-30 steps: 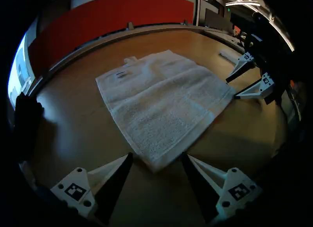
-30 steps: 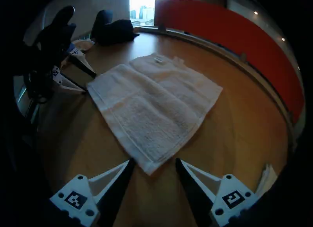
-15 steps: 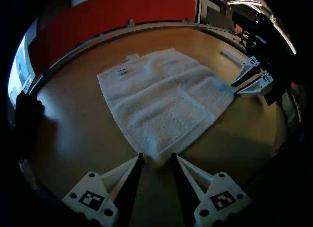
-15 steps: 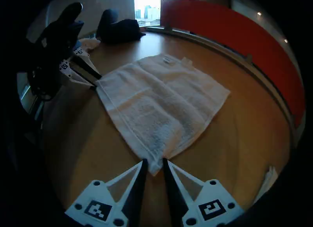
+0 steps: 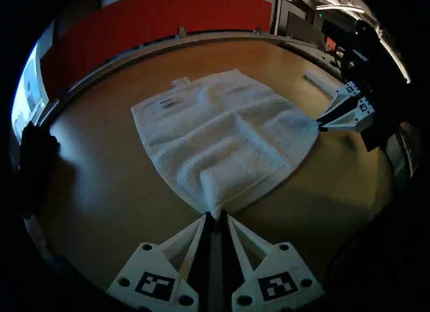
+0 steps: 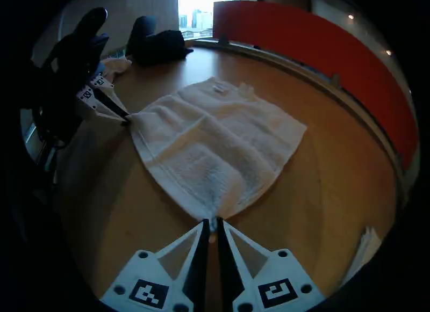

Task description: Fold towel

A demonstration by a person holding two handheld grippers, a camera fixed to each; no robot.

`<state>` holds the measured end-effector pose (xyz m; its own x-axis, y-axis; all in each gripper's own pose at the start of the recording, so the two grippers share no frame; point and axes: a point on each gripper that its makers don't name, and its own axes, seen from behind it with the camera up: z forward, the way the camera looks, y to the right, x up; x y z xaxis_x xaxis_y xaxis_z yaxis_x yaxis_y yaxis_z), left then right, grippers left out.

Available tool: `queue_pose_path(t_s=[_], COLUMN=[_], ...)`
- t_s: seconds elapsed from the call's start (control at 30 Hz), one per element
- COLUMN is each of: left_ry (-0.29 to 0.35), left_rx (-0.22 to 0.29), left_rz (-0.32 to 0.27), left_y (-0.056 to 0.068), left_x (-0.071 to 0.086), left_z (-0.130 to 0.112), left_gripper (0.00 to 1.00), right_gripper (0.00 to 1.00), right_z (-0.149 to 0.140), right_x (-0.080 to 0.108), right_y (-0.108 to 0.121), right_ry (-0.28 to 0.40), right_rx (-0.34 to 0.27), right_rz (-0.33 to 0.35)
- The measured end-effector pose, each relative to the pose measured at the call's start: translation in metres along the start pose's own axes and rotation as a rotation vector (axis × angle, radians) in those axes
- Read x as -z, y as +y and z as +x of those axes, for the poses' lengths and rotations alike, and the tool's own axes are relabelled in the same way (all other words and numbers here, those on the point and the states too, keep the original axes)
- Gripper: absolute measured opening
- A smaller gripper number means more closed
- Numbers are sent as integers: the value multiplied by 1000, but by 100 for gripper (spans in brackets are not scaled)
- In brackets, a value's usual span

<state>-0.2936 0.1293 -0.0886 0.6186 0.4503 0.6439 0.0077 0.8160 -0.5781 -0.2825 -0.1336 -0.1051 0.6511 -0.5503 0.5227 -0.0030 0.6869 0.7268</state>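
Because a fold needs two neighbouring corners carried together, the towel (image 5: pixel 226 135), spread on the wooden table (image 5: pixel 102 188), was held at both. The left gripper (image 5: pixel 215 219) was closed narrowly on one corner, and the right gripper (image 6: pixel 212 225) was clamped likewise on the next. Cloth was puckered into ridges near each grip, which suggested a slight pull. A red panel (image 5: pixel 161 16) was set along the far edge and a dark bundle (image 6: pixel 158 43) at the table's end. Neither was judged to obstruct the fold.
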Motion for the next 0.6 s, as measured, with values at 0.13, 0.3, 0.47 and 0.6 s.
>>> queue_pose_path(t_s=[0.13, 0.3, 0.47, 0.6], left_ry=[5, 11, 17, 26], left_rx=[4, 6, 22, 32], left_rz=[-1, 2, 1, 5], left_y=[1, 1, 1, 1], left_x=[1, 5, 14, 23], left_z=[1, 5, 11, 18], left_gripper=[11, 11, 11, 11], right_gripper=[10, 10, 10, 10], right_z=[1, 6, 15, 25], right_x=[3, 8, 16, 27], right_y=[1, 3, 4, 4], right_ry=[4, 19, 35, 56], right_rx=[-12, -18, -6, -3], right_rz=[6, 5, 3, 4])
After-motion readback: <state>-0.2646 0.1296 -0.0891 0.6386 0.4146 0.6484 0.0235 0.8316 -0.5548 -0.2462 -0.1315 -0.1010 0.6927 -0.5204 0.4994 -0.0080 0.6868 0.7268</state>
